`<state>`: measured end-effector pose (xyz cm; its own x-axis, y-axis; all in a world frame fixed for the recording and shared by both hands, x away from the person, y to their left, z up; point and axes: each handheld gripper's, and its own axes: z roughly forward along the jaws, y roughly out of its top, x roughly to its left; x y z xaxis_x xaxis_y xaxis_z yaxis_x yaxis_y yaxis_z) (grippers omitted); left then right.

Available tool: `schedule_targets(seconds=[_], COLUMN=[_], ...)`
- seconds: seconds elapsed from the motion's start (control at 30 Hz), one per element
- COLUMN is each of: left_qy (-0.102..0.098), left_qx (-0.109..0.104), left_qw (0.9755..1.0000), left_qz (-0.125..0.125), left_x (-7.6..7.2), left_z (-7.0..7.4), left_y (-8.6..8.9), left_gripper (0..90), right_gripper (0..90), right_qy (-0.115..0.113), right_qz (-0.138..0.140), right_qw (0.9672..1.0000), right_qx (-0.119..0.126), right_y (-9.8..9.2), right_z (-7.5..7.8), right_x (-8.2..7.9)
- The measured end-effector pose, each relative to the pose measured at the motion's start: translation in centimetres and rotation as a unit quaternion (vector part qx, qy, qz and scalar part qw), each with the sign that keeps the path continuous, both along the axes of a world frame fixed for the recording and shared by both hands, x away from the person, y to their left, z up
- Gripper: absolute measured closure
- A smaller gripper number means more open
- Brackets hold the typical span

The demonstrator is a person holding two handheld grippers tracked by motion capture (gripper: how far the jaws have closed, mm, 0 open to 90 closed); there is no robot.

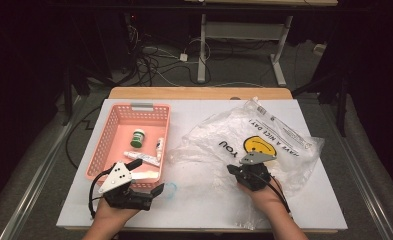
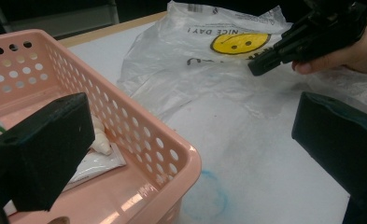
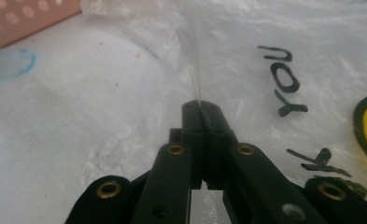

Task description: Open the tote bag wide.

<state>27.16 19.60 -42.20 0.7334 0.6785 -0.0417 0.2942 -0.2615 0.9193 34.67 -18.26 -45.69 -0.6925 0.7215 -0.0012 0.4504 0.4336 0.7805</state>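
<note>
A clear plastic bag (image 1: pixel 264 135) with a yellow smiley and black lettering lies crumpled on the right half of the white table (image 1: pixel 204 200). My right gripper (image 1: pixel 232 170) is at the bag's near left part. In the right gripper view its jaws (image 3: pixel 201 109) are together, with a thin fold of the bag (image 3: pixel 265 37) pinched between them. My left gripper (image 1: pixel 147 176) stands open at the near right corner of the pink basket (image 1: pixel 104 135). In the left gripper view one jaw is over the basket (image 2: pixel 139 116) and the other over the table.
The basket holds a green-capped jar (image 1: pixel 138 138), a white tube (image 1: pixel 141 158) and a small tube (image 1: pixel 159 146). A faint blue ring (image 1: pixel 170 190) marks the table beside the basket. Behind the table's far wooden edge (image 1: pixel 199 93) are floor cables and a desk frame (image 1: pixel 202 50).
</note>
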Motion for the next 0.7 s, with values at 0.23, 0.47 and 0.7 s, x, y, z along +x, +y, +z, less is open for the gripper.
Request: schedule_targets(seconds=[0.23, 0.47, 0.7], left_qy=[0.002, 0.003, 0.003], left_qx=[0.000, -0.002, -0.003], left_qw=[1.0000, 1.0000, 0.9999], left_qz=[-0.004, -0.008, -0.009], left_x=[0.0, 0.0, 0.0], left_z=[0.0, 0.0, -0.1], left_y=[-0.1, -0.3, -0.4], left_gripper=[0.0, 0.0, 0.0], right_gripper=[90.0, 90.0, 90.0], right_qy=[-0.040, -0.071, -0.101], right_qz=[-0.007, -0.014, -0.013], right_qw=[0.9986, 0.9955, 0.9915], right_qx=[0.035, 0.060, 0.080], right_y=[-1.2, -2.1, -2.7], right_z=[2.3, 4.2, 6.3], right_x=[-0.5, -0.7, -0.8])
